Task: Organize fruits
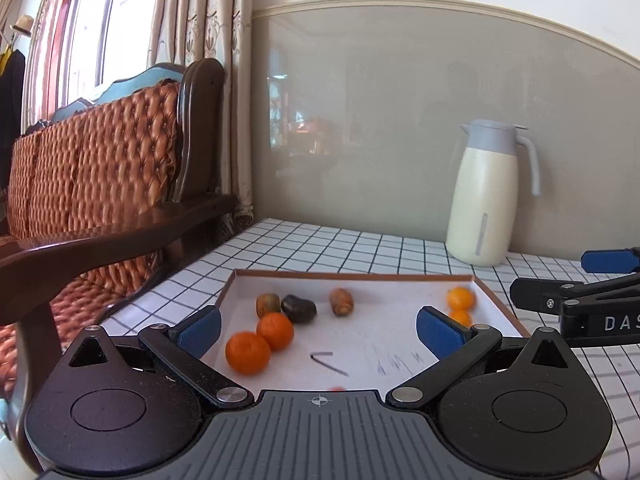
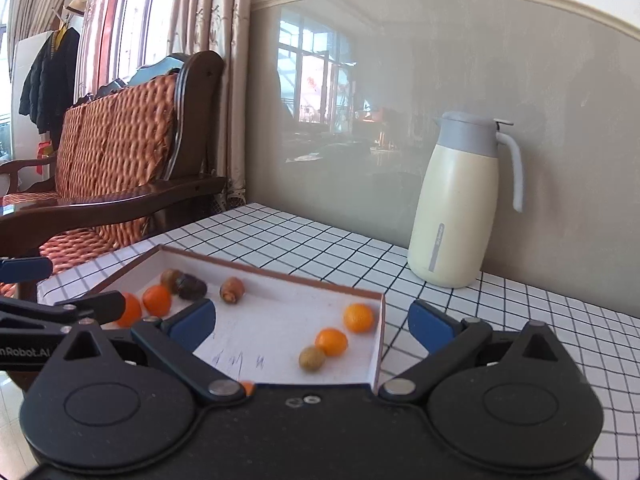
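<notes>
A shallow white box (image 1: pixel 352 277) (image 2: pixel 280 276) with a brown rim lies on the checked table. In it at the left are two oranges (image 1: pixel 248 352) (image 1: pixel 275 331), a brown-green fruit (image 1: pixel 267 304), a dark fruit (image 1: pixel 299 309) and a brown fruit (image 1: pixel 341 301). At the right are two small oranges (image 2: pixel 359 317) (image 2: pixel 331 341) and a green-brown fruit (image 2: pixel 312 358). My left gripper (image 1: pixel 318 330) is open and empty above the box's near edge. My right gripper (image 2: pixel 310 322) is open and empty over the box's right part.
A cream thermos jug (image 1: pixel 490 194) (image 2: pixel 456 204) stands at the back right by the wall. A wooden sofa with orange cushions (image 1: pixel 100 168) stands left of the table. A small metal hex key (image 1: pixel 326 360) lies in the box.
</notes>
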`<action>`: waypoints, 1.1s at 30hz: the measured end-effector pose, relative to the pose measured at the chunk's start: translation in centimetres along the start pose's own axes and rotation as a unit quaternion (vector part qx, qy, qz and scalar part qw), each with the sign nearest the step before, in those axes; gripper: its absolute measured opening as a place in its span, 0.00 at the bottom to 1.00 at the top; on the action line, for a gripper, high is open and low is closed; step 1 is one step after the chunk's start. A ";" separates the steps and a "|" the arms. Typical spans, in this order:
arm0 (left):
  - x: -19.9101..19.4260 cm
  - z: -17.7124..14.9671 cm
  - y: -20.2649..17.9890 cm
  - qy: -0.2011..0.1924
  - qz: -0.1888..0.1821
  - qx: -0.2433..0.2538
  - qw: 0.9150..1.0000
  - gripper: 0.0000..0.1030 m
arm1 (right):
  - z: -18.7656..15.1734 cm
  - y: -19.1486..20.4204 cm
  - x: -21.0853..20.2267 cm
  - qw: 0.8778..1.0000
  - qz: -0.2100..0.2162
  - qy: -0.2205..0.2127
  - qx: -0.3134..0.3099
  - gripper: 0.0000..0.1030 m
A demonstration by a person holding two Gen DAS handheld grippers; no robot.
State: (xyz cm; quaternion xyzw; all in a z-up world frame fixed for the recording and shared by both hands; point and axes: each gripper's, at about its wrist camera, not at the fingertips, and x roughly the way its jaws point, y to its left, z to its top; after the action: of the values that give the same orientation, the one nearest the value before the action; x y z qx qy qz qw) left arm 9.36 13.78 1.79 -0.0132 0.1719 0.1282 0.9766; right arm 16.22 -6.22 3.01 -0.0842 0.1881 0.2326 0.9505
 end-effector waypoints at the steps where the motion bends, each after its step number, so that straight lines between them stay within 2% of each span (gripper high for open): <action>1: -0.9 -0.2 -0.1 -0.001 0.000 0.000 1.000 1.00 | -0.3 -0.1 -1.0 1.000 -0.004 -0.002 0.004 0.94; 10: -8.7 -2.0 -0.9 -0.037 -0.004 -0.008 0.999 1.00 | -2.8 -1.4 -7.8 0.999 -0.037 -0.023 0.003 0.94; 15: -11.0 -2.8 -1.1 -0.053 -0.010 -0.008 0.999 1.00 | -4.1 -1.4 -10.0 0.999 -0.045 -0.024 -0.002 0.94; 23: -11.5 -5.1 -1.5 -0.065 -0.011 -0.018 0.998 1.00 | -7.2 -1.4 -10.4 0.998 -0.063 -0.009 -0.009 0.94; 33: -11.8 -5.5 -1.7 -0.080 -0.010 -0.013 0.997 1.00 | -7.8 -0.9 -11.2 0.996 -0.079 -0.024 -0.023 0.94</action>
State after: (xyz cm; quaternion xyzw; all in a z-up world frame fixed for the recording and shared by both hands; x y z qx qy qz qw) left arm -2.77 8.86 0.58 -0.0171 0.0913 0.1218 0.9882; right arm 4.96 -13.49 0.33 -0.1145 0.1525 0.1634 0.9680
